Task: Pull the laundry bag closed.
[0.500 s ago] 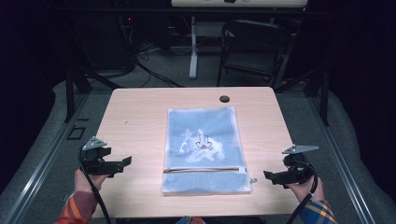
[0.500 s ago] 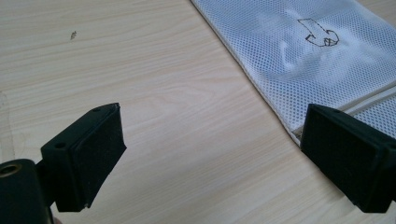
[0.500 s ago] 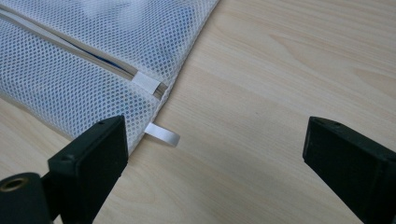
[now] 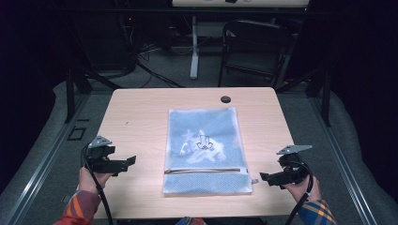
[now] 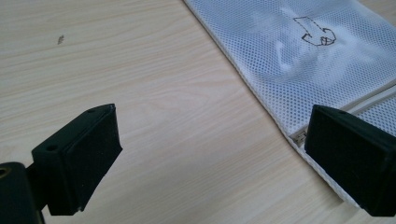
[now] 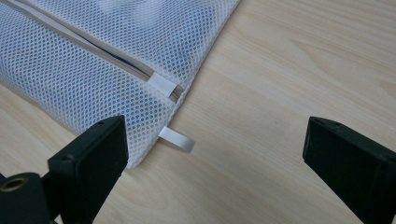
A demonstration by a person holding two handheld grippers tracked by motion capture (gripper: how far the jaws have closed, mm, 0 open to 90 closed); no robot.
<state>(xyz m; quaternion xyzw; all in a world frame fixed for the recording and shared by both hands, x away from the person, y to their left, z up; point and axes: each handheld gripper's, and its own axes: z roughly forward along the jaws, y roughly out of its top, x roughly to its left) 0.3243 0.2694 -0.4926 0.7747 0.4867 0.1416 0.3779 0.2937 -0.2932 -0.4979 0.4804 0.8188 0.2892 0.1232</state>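
Observation:
A white mesh zip bag lies flat in the middle of the light wood table, with something blue inside it and a small dark arrow-like mark on its face. Its zipper runs across near the front end. My left gripper hovers open just left of the bag, and its right-hand jaw overlaps the bag's edge in the left gripper view. Off the bag's front right corner my right gripper stands open; a white tab lies between its jaws.
A small black round spot sits near the table's far edge. Beyond the table stand a dark chair and a white post among cables on the floor. Bare wood lies on both sides of the bag.

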